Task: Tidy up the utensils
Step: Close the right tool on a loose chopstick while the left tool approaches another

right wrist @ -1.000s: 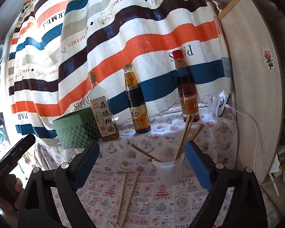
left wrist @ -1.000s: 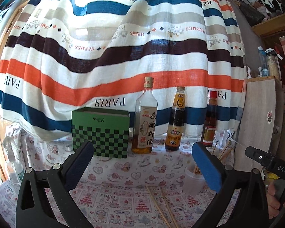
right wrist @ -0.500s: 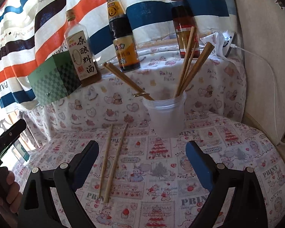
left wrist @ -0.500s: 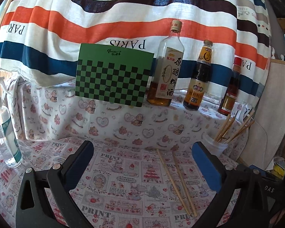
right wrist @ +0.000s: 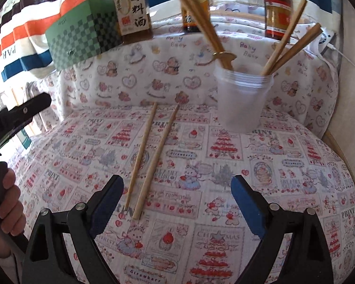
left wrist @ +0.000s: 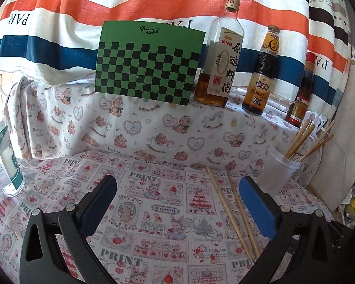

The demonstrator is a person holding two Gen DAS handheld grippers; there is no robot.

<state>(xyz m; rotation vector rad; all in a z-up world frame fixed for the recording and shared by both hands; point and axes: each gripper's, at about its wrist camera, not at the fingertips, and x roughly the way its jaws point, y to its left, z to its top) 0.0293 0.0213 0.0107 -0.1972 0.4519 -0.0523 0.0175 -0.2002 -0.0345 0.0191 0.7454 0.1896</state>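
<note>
printed cloth covers the desk (right wrist: pixel 284 165), and both tools hang over it. right hand-held gripper (right wrist: pixel 175 198): jaws wide, just narrowed a little, nothing between them; the near ends of two loose chopsticks (right wrist: pixel 151 158) lie just beside its left pad. left hand-held gripper (left wrist: pixel 177 201): wide, empty, the same pair just inside its right pad. plastic cup (right wrist: pixel 243 99) behind already holds several chopsticks. judgement: partly done, two sticks left to cup. beyond: raised ledge with green checked box (left wrist: pixel 146 66), three sauce bottles (left wrist: pixel 221 56), striped curtain (left wrist: pixel 59 7); spray bottle (left wrist: pixel 4 156) far left.
</note>
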